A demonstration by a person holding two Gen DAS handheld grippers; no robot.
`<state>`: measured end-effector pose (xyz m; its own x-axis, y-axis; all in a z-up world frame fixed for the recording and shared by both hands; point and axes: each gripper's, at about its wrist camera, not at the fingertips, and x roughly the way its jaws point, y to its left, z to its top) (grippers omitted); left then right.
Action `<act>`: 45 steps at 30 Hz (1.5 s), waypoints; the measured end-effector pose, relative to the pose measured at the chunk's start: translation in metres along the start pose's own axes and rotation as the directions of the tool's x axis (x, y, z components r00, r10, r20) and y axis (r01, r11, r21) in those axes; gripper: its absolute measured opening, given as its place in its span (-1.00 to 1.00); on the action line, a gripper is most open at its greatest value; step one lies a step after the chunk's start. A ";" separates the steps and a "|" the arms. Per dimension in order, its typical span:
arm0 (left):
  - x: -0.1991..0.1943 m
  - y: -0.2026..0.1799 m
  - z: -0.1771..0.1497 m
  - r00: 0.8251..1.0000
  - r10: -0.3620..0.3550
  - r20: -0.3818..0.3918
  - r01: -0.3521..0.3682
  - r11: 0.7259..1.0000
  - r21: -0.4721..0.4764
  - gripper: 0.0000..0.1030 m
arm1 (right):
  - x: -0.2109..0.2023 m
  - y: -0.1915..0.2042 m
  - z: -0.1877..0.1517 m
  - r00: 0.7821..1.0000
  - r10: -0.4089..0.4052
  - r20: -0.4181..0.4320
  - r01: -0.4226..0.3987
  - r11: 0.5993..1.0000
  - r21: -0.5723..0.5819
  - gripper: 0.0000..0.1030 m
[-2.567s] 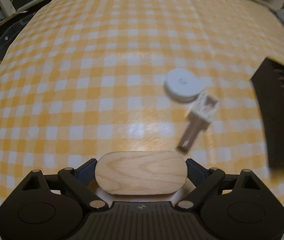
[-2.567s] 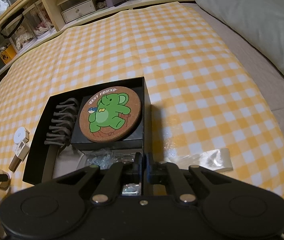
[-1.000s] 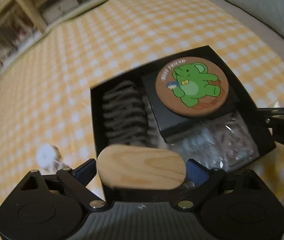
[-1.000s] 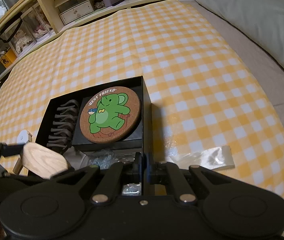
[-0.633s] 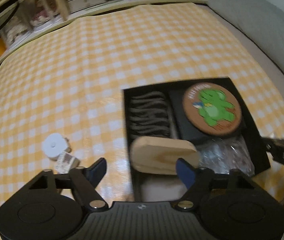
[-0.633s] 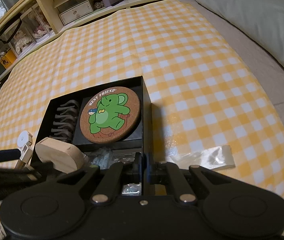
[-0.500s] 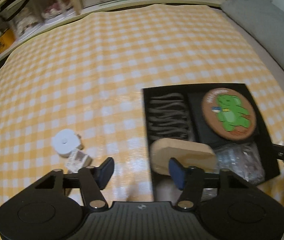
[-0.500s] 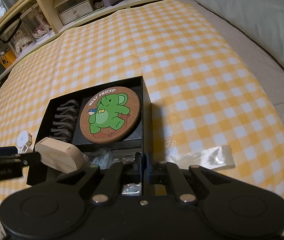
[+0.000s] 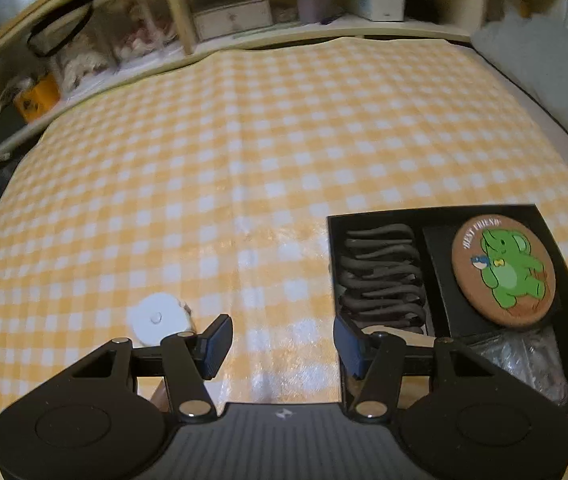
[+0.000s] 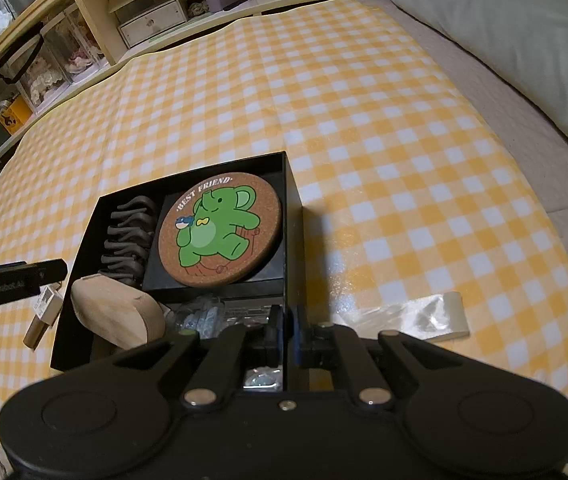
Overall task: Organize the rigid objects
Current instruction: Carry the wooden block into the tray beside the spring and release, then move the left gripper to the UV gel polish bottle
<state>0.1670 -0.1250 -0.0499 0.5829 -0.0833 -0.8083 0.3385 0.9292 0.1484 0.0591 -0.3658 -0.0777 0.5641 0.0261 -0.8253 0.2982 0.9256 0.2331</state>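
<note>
Wooden block at rest in the black box.

My left gripper point(image 9: 281, 344) hangs half-open and empty at lower centre; my right gripper point(image 10: 287, 334) pinches the rim of the black box point(image 10: 292, 240). The wooden block point(image 10: 117, 312) lies in the box's lower-left corner, beside the elephant coaster point(image 10: 219, 232).

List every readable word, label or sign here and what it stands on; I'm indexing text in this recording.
"BEST FRIEND": arched on the round cork coaster with a green elephant.
Pale lettering on the black bar of the left gripper: blurred, unreadable.
White letters at the right wrist view's lower right corner: cut off.
</note>
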 end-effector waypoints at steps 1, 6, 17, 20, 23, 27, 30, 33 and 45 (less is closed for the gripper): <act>0.001 -0.005 0.000 1.000 0.000 -0.007 0.001 0.999 0.038 0.06 | 0.001 0.000 0.000 1.000 0.001 -0.001 -0.001 1.000 0.000 -0.89; 0.023 -0.026 -0.019 0.985 -0.064 -0.163 0.083 0.990 0.117 0.02 | 0.002 0.001 0.001 1.000 -0.004 -0.003 0.004 1.000 -0.004 -0.89; 0.005 -0.011 -0.016 0.977 -0.162 -0.137 0.167 0.985 0.030 0.09 | 0.003 0.002 0.001 1.000 -0.009 -0.007 0.009 1.000 -0.007 -0.88; -0.009 -0.009 -0.016 0.974 -0.196 -0.114 0.199 0.980 0.018 0.33 | 0.003 0.002 0.001 1.000 -0.009 -0.007 0.009 1.000 -0.009 -0.88; -0.022 -0.010 -0.017 0.970 -0.222 -0.096 0.224 0.974 0.013 0.56 | 0.003 0.002 0.001 1.000 -0.009 -0.007 0.009 1.000 -0.007 -0.88; -0.039 -0.006 -0.023 0.965 -0.253 -0.066 0.254 0.967 0.006 0.89 | 0.003 0.002 0.001 1.000 -0.009 -0.007 0.009 1.000 -0.008 -0.88; -0.045 -0.002 -0.027 0.958 -0.282 -0.050 0.281 0.960 -0.012 1.00 | 0.003 0.002 0.001 1.000 -0.010 -0.007 0.010 1.000 -0.010 -0.88; -0.050 0.001 -0.032 0.952 -0.304 -0.040 0.303 0.953 -0.022 1.00 | 0.004 0.002 0.001 1.000 -0.012 -0.007 0.012 1.000 -0.011 -0.88; -0.063 0.029 -0.046 0.937 -0.350 0.018 0.350 0.936 -0.045 1.00 | 0.004 0.004 0.000 1.000 -0.025 0.000 0.025 0.999 -0.024 -0.89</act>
<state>0.1062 -0.0767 -0.0206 0.4406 -0.4095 -0.7989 0.4874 0.8564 -0.1701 0.0619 -0.3622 -0.0801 0.5567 0.0025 -0.8307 0.2940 0.9347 0.1998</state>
